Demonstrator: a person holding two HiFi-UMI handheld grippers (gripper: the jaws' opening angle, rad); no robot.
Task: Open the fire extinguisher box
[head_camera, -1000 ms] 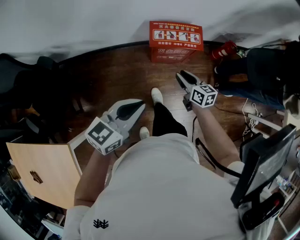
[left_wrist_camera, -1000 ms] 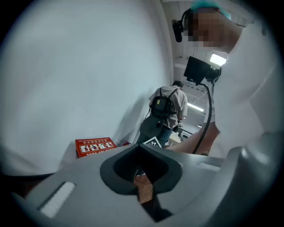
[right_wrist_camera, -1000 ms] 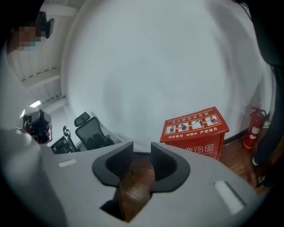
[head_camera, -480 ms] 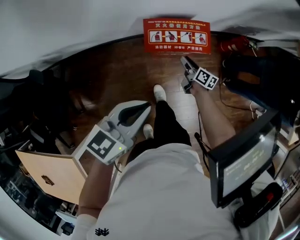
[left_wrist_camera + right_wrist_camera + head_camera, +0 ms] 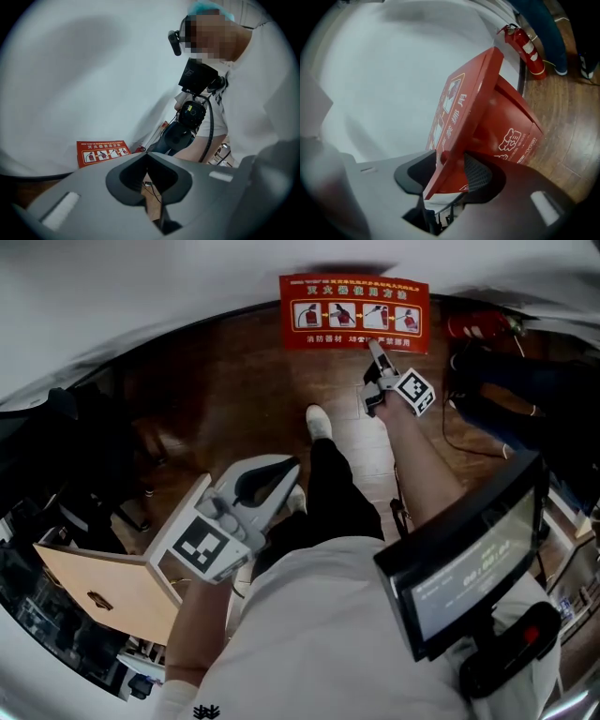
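The red fire extinguisher box (image 5: 354, 313) stands on the wooden floor (image 5: 234, 390) against the far wall (image 5: 141, 282). Only the right gripper view shows its lid (image 5: 461, 112) tilted up off the body. The right gripper (image 5: 446, 165) pinches the lid's edge between nearly closed jaws. The left gripper (image 5: 277, 472) hangs near the person (image 5: 337, 615), jaws together, empty.

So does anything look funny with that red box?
Only the lid: it tilts up off the box, with one edge pinched in the right gripper. That looks like opening, not damage. A fire extinguisher stands outside the box, by the wall.
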